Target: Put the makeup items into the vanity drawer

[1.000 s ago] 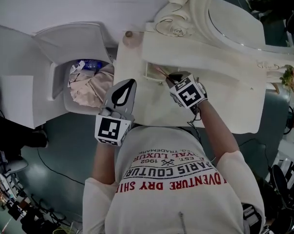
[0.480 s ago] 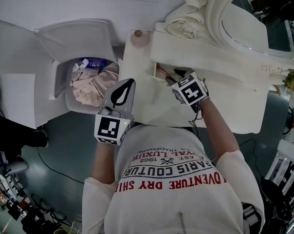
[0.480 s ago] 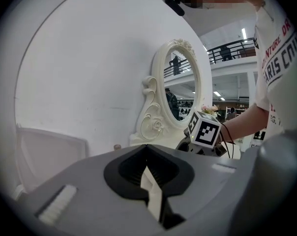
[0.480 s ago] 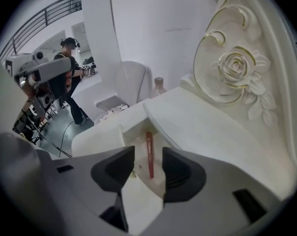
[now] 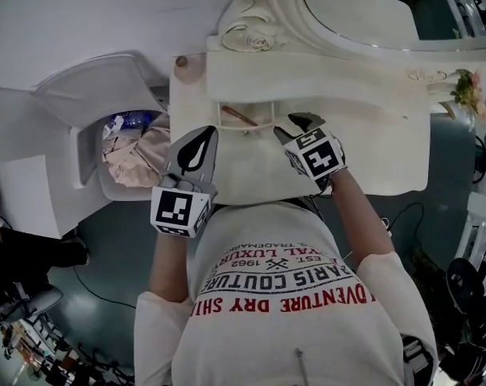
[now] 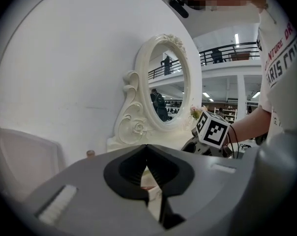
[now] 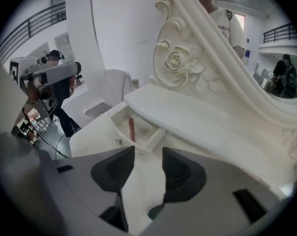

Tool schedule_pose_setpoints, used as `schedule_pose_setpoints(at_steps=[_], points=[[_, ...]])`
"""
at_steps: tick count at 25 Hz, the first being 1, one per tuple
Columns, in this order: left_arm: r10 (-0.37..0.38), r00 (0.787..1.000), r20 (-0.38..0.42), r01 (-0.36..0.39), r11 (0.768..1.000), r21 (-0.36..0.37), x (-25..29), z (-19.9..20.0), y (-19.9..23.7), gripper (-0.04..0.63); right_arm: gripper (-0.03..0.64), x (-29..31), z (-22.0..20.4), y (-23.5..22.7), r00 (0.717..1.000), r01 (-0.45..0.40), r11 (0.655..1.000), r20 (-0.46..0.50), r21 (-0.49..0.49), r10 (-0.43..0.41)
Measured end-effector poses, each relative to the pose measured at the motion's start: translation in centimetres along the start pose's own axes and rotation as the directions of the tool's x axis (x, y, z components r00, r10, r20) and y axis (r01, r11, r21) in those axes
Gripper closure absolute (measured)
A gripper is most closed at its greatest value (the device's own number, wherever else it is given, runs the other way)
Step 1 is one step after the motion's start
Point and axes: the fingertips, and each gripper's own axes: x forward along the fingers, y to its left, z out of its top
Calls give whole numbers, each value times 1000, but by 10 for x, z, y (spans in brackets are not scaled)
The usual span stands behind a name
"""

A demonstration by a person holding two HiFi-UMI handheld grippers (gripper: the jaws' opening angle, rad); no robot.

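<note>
1. Drawer: one, pulled open, set in the vanity left of centre in the head view.
2. Pencil: one red makeup pencil lying flat inside the drawer, apart from both grippers. No other makeup item shows on the vanity in any view.
3. Right gripper: jaws apart, having just been opening, with only bare vanity surface between them. It hangs just in front of the drawer, tilted downward.
4. Left gripper: jaws together at the tips and empty, held near the vanity's left front corner.
5. Step in hand, as judged: the release of the pencil into the drawer, which looks complete. With no further item in view, the likely next move is to push the drawer shut. That calls for a level push square on the drawer front, with the jaws kept clear of the pencil.
6. Count: two grippers, one drawer, one pencil, one mirror, and one bin of crumpled waste beside the vanity.
</note>
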Motion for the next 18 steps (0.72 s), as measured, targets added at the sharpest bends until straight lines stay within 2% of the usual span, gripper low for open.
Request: schedule_pose_setpoints(at_steps=[4,11,18], points=[[-41,999,-10,41,999,1,22,4,-32,586,442,-13,-34,-29,999,45,997,-15,60,-44],[-51,998,-44,50,998,-30,59,-4,-71,586,442,-3,-94,-62,995,39,991,-93,131,-27],[-32,996,-87,27,998,-55,76,-25,-87,586,445,22,-110,-68,993,9,987,-114,162,9]])
